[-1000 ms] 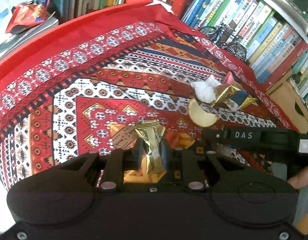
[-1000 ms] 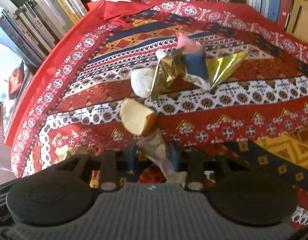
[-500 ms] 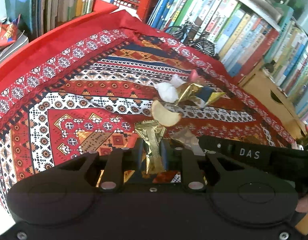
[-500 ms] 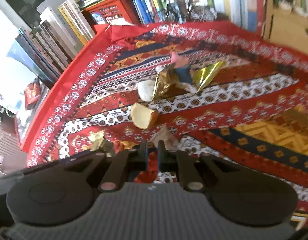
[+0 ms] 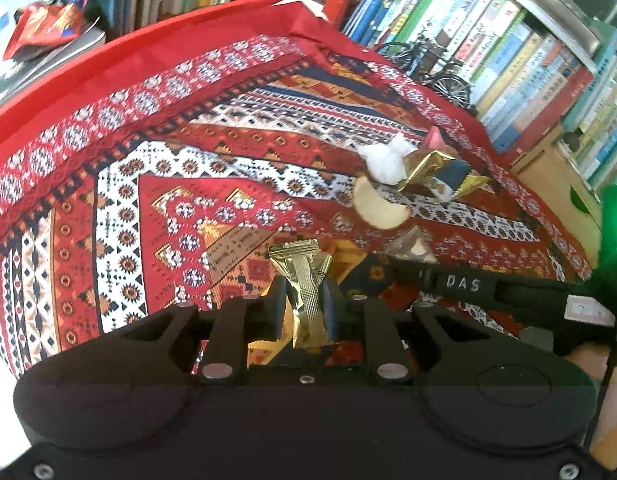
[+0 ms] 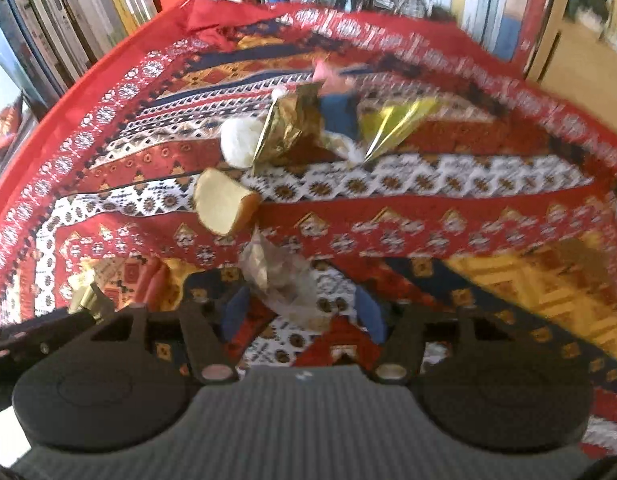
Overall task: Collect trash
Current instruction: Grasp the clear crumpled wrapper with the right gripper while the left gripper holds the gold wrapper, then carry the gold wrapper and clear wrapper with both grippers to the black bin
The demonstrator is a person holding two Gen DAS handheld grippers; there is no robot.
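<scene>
**Gold wrapper held, clear wrapper let go beside the pile**

A gold wrapper is pinched upright between the closed pads of the left gripper, above the patterned cloth. The jaws of the right gripper have just been opening; a crumpled clear wrapper lies on the cloth between them, and no pad is seen pressing on it. The rest of the trash is gathered further out: a bread piece, a white tissue ball and a cluster of foil wrappers.

Several risks can be judged. The light clear wrapper could be dragged along if the right gripper is drawn back carelessly. The gold wrapper, gripped only across its narrow middle, could slip out. The two grippers sit close together, so a collision is possible.
</scene>
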